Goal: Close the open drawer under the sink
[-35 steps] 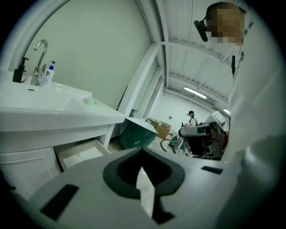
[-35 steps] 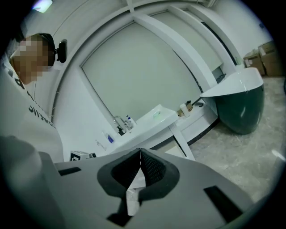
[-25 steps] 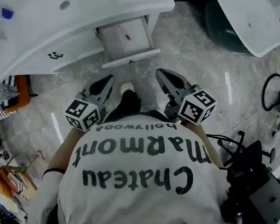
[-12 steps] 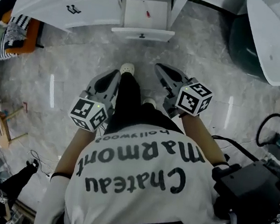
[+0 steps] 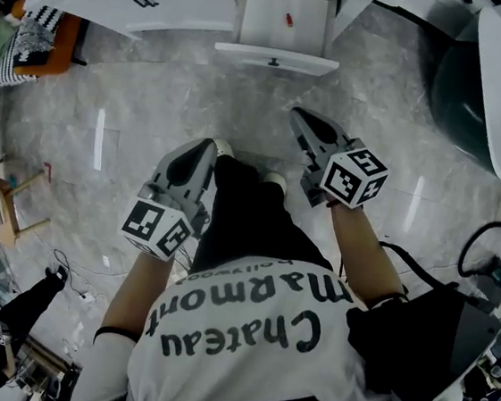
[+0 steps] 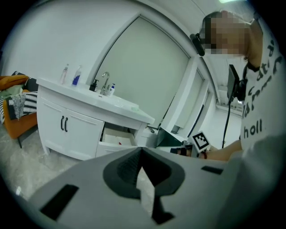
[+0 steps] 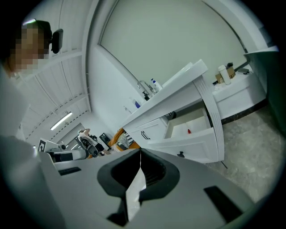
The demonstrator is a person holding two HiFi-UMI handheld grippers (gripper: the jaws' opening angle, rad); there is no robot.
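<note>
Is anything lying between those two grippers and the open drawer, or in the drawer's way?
Nothing visible. Only bare floor separates the left gripper and right gripper from the drawer. A small red item lies inside it, probably too low to block closing.

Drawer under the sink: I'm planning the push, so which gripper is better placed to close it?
Probably the right gripper: shut and empty, it sits nearer the drawer front, roughly in line with it. The left gripper is farther back and off to the side.

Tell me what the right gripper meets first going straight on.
The right gripper would likely meet the drawer front first; only bare floor lies between them. Depth is unclear.
</note>
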